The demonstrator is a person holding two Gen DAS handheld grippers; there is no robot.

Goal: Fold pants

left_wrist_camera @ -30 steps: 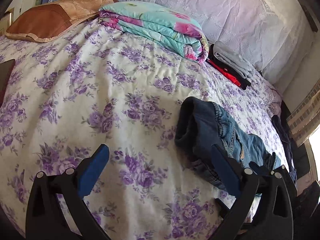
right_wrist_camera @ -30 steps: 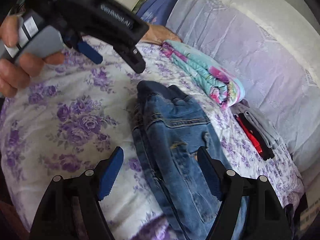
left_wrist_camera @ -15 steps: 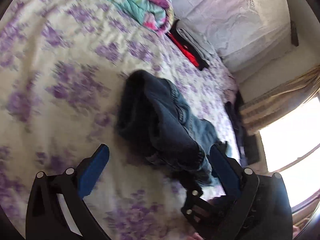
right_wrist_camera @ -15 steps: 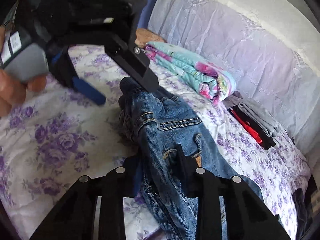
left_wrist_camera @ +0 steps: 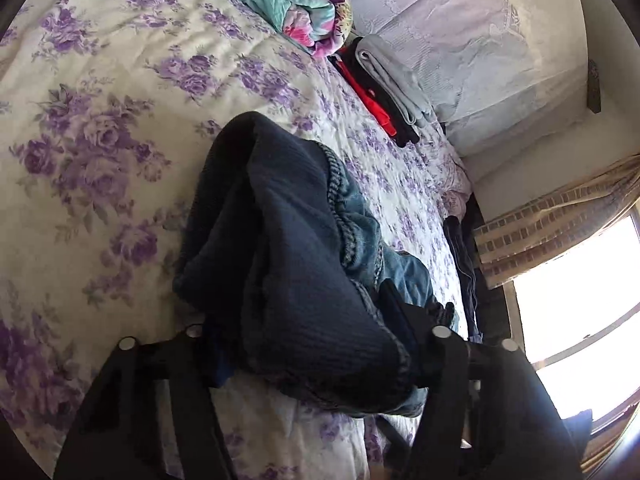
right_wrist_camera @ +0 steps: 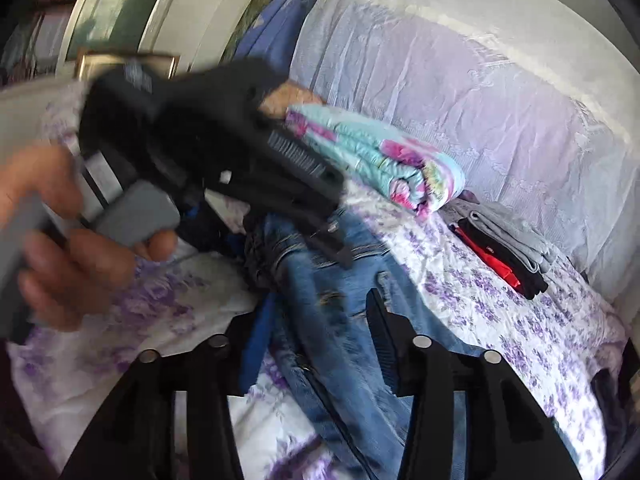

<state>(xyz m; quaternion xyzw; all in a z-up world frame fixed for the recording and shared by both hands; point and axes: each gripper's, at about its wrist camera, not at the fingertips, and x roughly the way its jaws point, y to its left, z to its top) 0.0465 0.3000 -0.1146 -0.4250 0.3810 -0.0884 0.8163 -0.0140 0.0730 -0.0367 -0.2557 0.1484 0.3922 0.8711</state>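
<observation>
- The bed, covered with a white quilt printed with purple flowers, carried everything; the blue denim pants lay along its middle, running from the near edge toward the headboard side, with the dark knitted lining of the waistband turned up into a bulky roll.
- A folded turquoise-and-pink floral blanket and a small stack of grey, black and red folded clothes sat near the far edge, well apart from the pants and untouched.
- The left gripper, which a second before had hung wide open over bare quilt beside the pants, had swung over the garment and closed in on the rolled waistband end; its fingers now pressed into the dark fabric from both sides, so it was clamped on the pants.
- The right gripper had been squeezed tight on a denim leg half a second earlier; now its blue-padded jaws stood clearly apart with the denim lying between them, so that grip looked released, or at least loosened.
- Judged from this, the hold had passed from right to left: the waistband end was secured, and the likely next step was to carry it over the legs for a fold. The lumpy roll could slip or fold unevenly.
</observation>
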